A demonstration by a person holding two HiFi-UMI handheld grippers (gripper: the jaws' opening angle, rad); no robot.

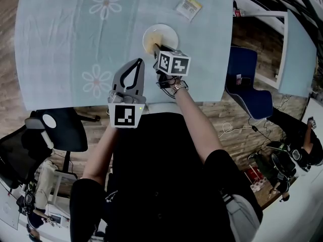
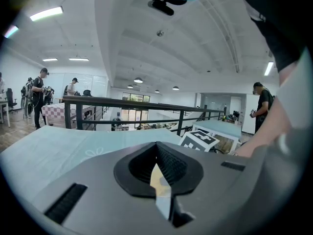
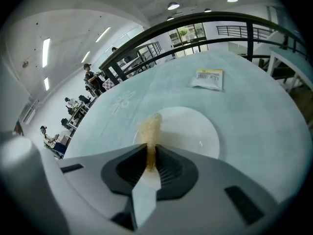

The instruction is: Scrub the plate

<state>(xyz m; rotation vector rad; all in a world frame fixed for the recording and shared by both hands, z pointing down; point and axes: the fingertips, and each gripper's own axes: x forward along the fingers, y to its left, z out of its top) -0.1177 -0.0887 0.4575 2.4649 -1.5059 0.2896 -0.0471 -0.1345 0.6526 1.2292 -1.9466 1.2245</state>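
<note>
A table (image 1: 60, 49) covered in pale blue cloth (printed with white daisies) carries two things. A round white plate (image 1: 167, 34) sits toward its right side, and a small yellowish packet (image 1: 189, 7) lies apart, farther back.

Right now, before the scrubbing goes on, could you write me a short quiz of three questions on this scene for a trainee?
1. Fill in: the left gripper has its jaws ____ (open / shut), with nothing between them.
2. True or false: the small packet lies on the flowered cloth, apart from the white plate.
3. What does the right gripper clamp? A) the packet B) a yellow sponge C) the plate's rim

Key: 1 shut; 2 true; 3 B.
</note>
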